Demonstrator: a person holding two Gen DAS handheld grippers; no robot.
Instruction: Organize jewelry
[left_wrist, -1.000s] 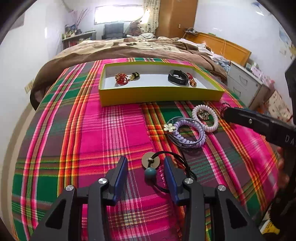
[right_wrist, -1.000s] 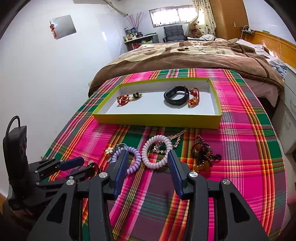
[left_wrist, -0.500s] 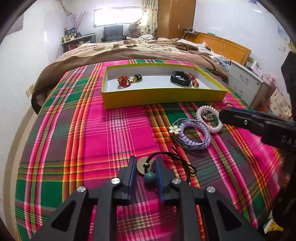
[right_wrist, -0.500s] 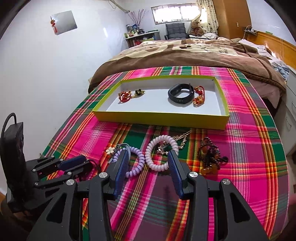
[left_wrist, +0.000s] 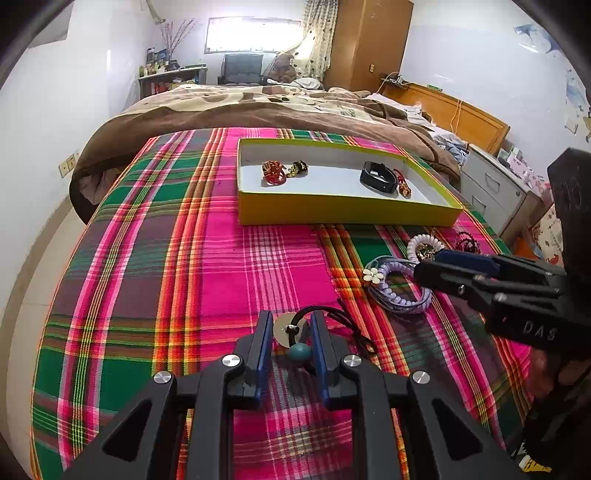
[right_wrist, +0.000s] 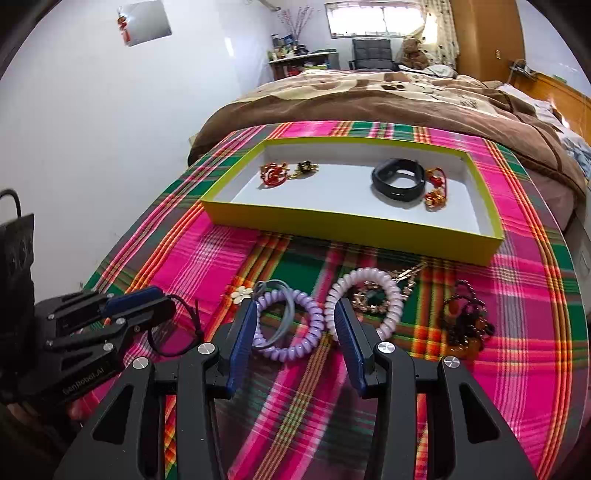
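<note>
Jaws on the left gripper (left_wrist: 288, 328) have just been closing and now clamp the black cord necklace (left_wrist: 297, 341), its teal bead and pale disc caught between the blue pads. Those of the right gripper (right_wrist: 295, 325) stand wide apart over the purple coil bracelet (right_wrist: 286, 323), gripping nothing.

My reading is that the pick is made on the left side, so the step in hand is carrying this necklace to the yellow tray (left_wrist: 347, 214), which lies further up the plaid cloth (left_wrist: 184, 277) and already holds a black band (left_wrist: 378, 176) and some red and gold pieces. Next the necklace needs lifting high enough that its trailing cord loop clears the tray's near wall, then a release over the bare white floor in the middle.

Open cloth lies straight ahead of the left gripper, so the path looks free. Crowding is on the other side: the right gripper sits near, with the pink coil bracelet (right_wrist: 364, 295) and a dark bead cluster (right_wrist: 467, 317) beside it.
</note>
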